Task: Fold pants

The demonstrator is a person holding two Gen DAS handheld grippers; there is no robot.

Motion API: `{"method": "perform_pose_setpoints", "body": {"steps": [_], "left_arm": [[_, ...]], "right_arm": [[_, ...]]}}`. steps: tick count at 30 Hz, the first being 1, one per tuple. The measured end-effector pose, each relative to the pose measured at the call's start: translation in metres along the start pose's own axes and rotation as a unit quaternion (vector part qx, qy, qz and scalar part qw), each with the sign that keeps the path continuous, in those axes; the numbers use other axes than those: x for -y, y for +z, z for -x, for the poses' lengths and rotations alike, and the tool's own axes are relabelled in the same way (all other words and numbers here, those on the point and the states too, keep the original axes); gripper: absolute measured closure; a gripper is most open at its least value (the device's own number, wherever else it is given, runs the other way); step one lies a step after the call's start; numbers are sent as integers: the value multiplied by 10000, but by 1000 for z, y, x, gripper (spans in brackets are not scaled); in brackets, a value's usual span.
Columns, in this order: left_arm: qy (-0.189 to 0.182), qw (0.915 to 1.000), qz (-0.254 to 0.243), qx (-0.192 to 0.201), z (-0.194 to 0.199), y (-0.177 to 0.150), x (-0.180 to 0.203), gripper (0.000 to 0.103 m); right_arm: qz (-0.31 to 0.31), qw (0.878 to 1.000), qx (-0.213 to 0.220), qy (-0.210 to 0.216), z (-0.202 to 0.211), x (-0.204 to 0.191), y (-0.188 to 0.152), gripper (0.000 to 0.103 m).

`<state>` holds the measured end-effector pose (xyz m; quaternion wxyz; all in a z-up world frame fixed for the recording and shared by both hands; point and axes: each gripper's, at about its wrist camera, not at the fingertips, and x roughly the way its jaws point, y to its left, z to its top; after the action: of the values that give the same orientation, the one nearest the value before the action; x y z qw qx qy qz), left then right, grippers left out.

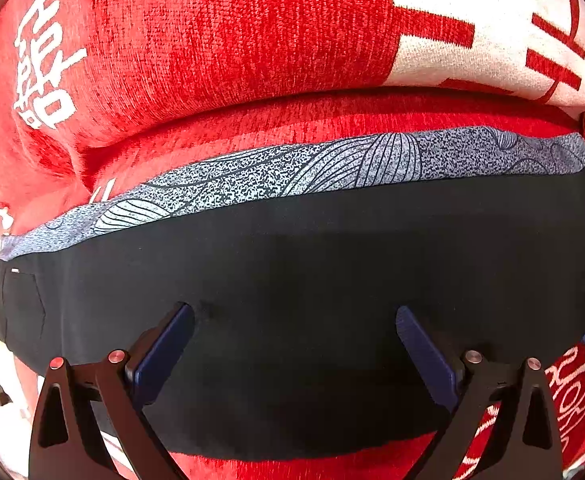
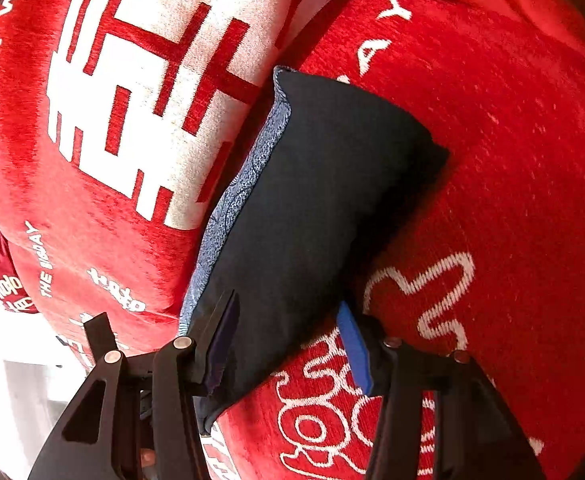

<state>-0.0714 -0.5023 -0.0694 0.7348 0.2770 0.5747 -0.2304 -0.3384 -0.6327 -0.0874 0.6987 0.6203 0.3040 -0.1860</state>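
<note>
The pants [image 1: 292,264] are dark navy with a grey-blue patterned inner band [image 1: 292,168]. They lie folded into a compact rectangle on red fabric. My left gripper [image 1: 294,316] is open, its blue-padded fingers spread wide just above the dark cloth, holding nothing. In the right wrist view the folded pants [image 2: 312,208] run from lower left to upper right. My right gripper [image 2: 288,320] is open over the near end of the pants; its left finger [image 2: 224,336] is over the cloth and its right finger [image 2: 354,348] is at the cloth's edge.
A red cover [image 1: 220,40] with white characters lies under the pants. A red cushion with a large white character [image 2: 140,92] presses against the patterned edge of the pants. White lettering [image 2: 324,408] marks the red cover near my right gripper.
</note>
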Motion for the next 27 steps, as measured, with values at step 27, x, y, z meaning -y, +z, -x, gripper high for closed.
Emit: {"method": "perform_pose_setpoints", "body": {"steps": [27], "left_arm": [[487, 9965, 672, 11, -16, 78, -8, 1]], "right_arm": [[1192, 9779, 142, -1710, 28, -48, 62, 47]]}}
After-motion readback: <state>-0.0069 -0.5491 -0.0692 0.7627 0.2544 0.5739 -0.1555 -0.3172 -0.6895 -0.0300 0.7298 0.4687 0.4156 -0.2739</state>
